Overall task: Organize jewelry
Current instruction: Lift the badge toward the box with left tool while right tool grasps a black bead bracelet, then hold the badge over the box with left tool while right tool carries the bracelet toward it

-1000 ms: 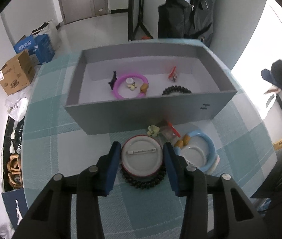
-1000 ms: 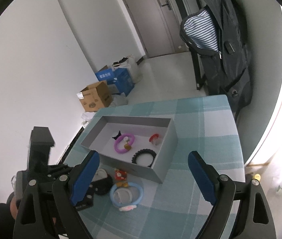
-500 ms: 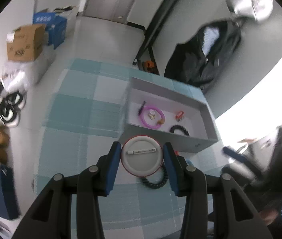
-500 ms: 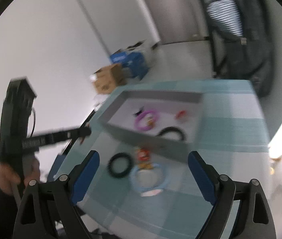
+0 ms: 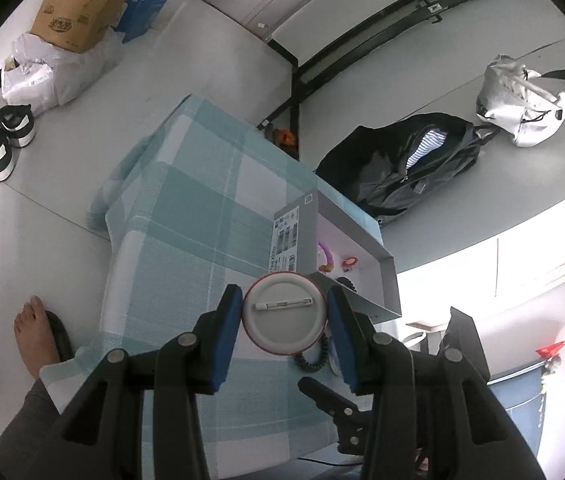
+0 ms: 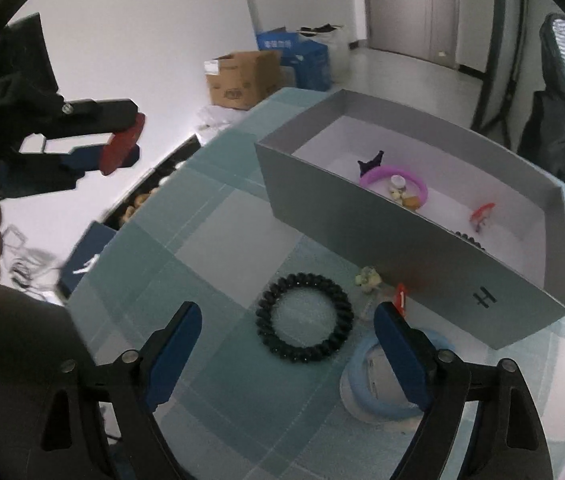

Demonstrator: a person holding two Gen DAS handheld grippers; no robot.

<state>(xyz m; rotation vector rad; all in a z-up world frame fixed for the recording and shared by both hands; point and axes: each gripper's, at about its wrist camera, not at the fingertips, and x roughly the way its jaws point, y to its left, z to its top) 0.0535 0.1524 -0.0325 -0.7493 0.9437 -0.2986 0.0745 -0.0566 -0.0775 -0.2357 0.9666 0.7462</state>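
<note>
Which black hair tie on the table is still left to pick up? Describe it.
Find the grey box on the checked cloth. Just in front of its near wall lies the black spiral hair tie, left of the blue bracelet; it is the only black, coiled ring outside the box.

Our left-wrist view looks down from high; our right-wrist view sits nearer; both share the grey box (image 5: 362,256) (image 6: 414,240).

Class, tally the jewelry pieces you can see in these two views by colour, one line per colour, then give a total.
Black: 3 (coil ring on table, beaded bracelet and bow piece in box)
Pink: 1 (ring in box)
Blue: 1 (ring on table)
Red: 3 (badge in left gripper, clip in box, clip on table)
Yellow: 1 (charm on table)
Total: 9
</note>
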